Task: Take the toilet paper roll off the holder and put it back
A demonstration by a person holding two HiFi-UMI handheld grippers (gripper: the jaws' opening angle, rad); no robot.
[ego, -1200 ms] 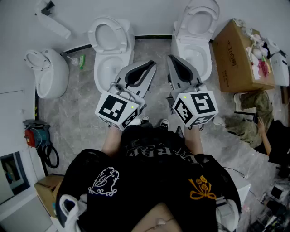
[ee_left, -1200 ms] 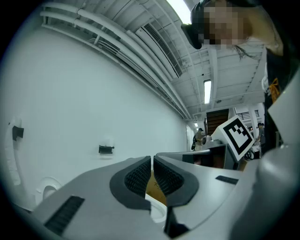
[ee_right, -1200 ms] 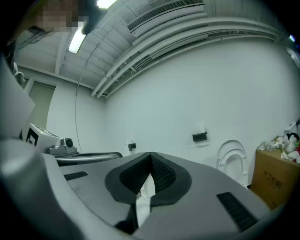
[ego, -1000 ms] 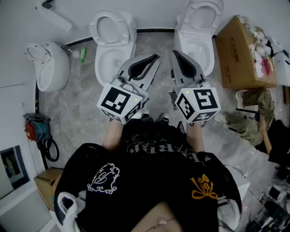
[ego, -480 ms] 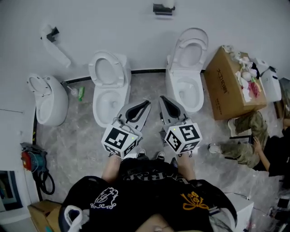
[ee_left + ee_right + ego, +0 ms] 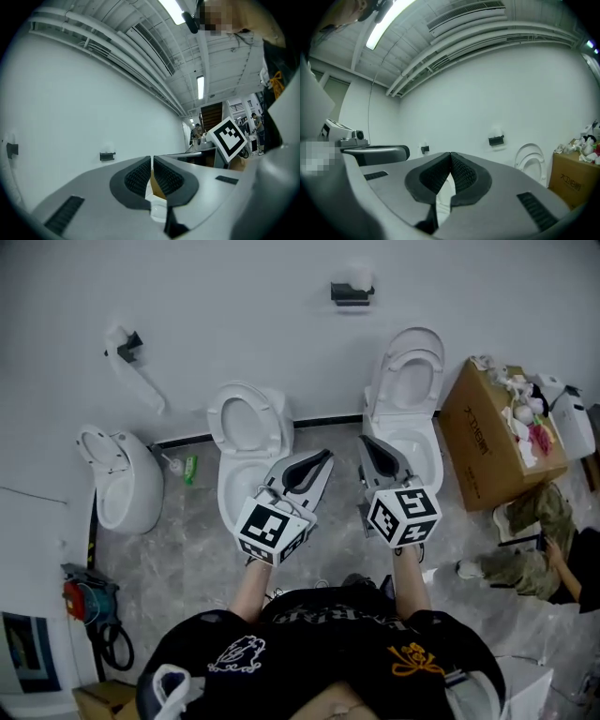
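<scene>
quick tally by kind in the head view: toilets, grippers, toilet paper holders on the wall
toilets: 3
grippers: 2, left gripper and right gripper
toilet paper holder: 1
total: 6

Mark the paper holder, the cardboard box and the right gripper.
Paper holder [image 6: 349, 294]: head view, dark bracket on the wall.
Cardboard box [image 6: 485, 451]: head view, its printed side.
Right gripper [image 6: 450, 154]: right gripper view, where the shut tips meet.
</scene>
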